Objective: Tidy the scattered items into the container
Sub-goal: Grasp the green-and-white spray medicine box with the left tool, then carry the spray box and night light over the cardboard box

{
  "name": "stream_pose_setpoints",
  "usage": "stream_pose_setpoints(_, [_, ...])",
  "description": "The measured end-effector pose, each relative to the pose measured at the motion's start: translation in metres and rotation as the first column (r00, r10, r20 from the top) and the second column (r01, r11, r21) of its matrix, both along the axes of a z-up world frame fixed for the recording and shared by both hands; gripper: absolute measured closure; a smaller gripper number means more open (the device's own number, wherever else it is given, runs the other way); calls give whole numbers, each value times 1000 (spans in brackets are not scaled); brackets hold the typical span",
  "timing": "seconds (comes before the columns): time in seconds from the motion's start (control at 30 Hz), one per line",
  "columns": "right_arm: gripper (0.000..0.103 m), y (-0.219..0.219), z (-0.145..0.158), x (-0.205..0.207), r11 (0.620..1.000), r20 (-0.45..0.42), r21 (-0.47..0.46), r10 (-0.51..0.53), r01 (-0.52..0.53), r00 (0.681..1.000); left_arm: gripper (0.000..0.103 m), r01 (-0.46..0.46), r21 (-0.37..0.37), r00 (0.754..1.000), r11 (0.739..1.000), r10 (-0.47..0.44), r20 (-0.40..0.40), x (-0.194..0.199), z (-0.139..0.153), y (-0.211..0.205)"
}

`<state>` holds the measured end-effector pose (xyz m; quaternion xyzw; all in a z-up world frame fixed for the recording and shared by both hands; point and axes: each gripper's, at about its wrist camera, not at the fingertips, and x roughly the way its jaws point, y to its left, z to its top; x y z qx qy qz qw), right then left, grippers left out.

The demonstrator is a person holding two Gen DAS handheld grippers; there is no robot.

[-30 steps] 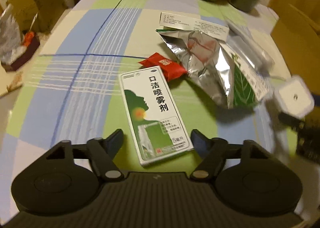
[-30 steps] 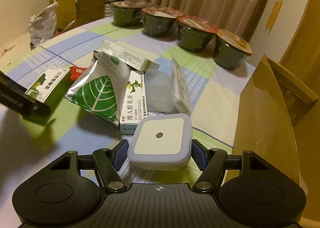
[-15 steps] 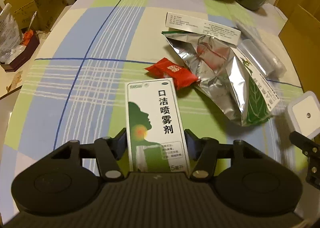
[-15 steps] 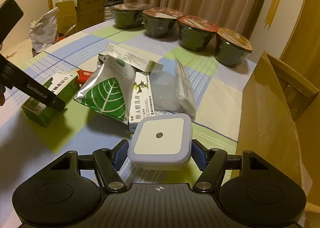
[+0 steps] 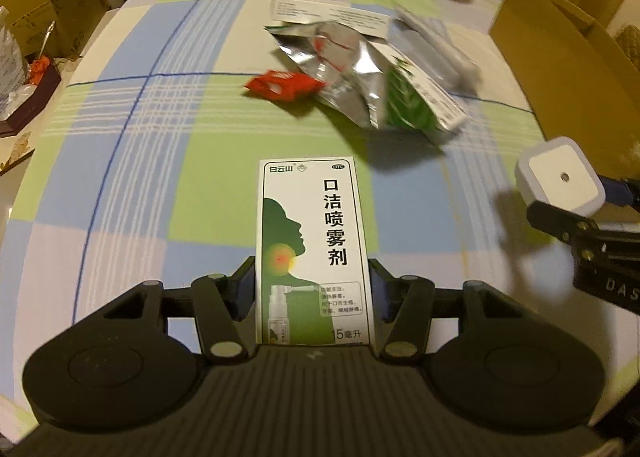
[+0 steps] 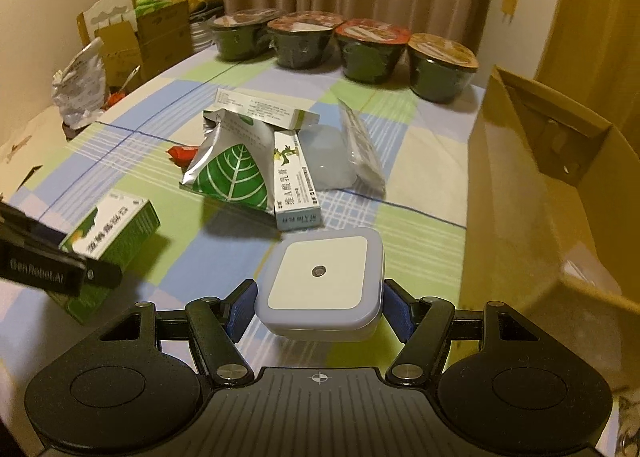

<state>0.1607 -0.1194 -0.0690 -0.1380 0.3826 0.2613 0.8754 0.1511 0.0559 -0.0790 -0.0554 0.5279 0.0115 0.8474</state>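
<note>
Spray box [image 5: 314,249], green and white with a face in profile, sits lengthwise in the left claw [image 5: 312,287], whose blue pads press its two long sides; in the right wrist view the same box [image 6: 110,231] hangs above the near left part of the bench [image 6: 420,257]. The right claw [image 6: 319,307] is clamped on a square white night light [image 6: 320,277], its pads touching the light's left and right sides, and the light is off the cloth. In the left wrist view that light [image 5: 560,177] shows at the right edge, near the cardboard box [image 5: 560,57]. The cardboard box [image 6: 532,177] stands open at the right edge of the bench, just beside the right claw.

A cluster of loose items lies near the middle of the bench: a foil pouch [image 6: 228,169] with a green leaf print, a narrow ointment carton [image 6: 296,185] leaning against its right side, a long white carton [image 6: 264,111] behind the pouch, a clear plastic bag [image 6: 360,149] to the right, and a small red packet [image 6: 182,153] touching the pouch's left edge. Four lidded dark bowls [image 6: 372,51] stand in a row along the far edge. A checked cloth in blue, green and white covers the bench.
</note>
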Motion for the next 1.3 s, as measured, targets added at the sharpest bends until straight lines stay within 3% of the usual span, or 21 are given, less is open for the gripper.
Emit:
stream_pose_setpoints(0.53, [34, -42, 52, -51, 993, 40, 62, -105, 102, 994, 52, 128, 3, 989, 992, -128, 75, -41, 54, -61])
stream_pose_setpoints(1.3, [34, -128, 110, -62, 953, 133, 155, -280, 259, 951, 52, 289, 40, 943, 956, -292, 160, -46, 102, -142])
